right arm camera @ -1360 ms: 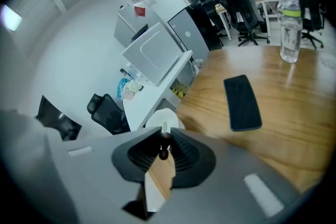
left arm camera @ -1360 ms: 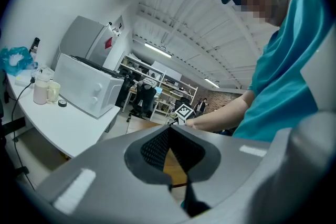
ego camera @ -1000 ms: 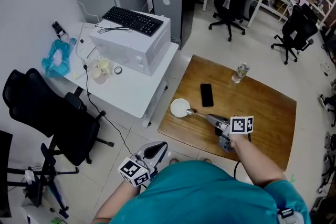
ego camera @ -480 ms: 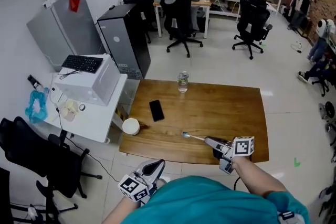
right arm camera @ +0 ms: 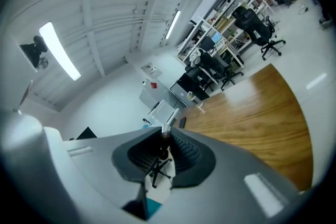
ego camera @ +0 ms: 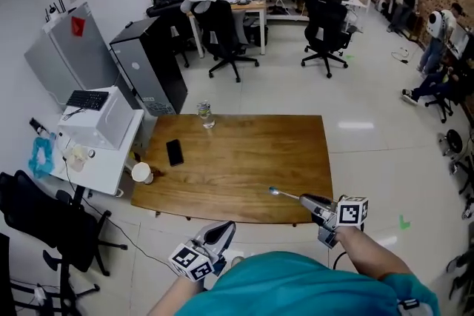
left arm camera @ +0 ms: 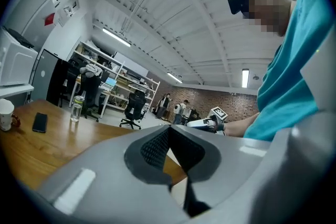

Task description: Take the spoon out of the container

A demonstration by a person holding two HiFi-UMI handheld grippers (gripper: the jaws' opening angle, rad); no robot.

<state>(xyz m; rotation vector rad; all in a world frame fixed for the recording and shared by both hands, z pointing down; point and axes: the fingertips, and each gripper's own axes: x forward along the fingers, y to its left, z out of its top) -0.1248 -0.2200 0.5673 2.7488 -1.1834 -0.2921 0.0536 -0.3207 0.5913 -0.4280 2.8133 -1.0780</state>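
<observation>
In the head view my right gripper (ego camera: 304, 198) is shut on the handle of a metal spoon (ego camera: 285, 195), whose bowl sticks out to the left above the near edge of the wooden table (ego camera: 244, 166). The white cup (ego camera: 141, 172) stands at the table's left edge, well apart from the spoon. In the right gripper view the spoon (right arm camera: 168, 126) is a thin shaft pinched between the dark pads of the right gripper (right arm camera: 164, 136). My left gripper (ego camera: 216, 235) hangs low off the table's near side, shut and empty; the left gripper (left arm camera: 167, 131) shows its pads meeting.
A black phone (ego camera: 175, 152) and a clear water bottle (ego camera: 205, 115) sit on the table's far left part. A white side table (ego camera: 96, 159) with a printer stands to the left, a black chair (ego camera: 44, 218) below it. Office chairs and desks fill the background.
The spoon has come out of the cup and moved right along the table's near edge with my right gripper. The whole view has shifted right; the cup now lies far to the left.
</observation>
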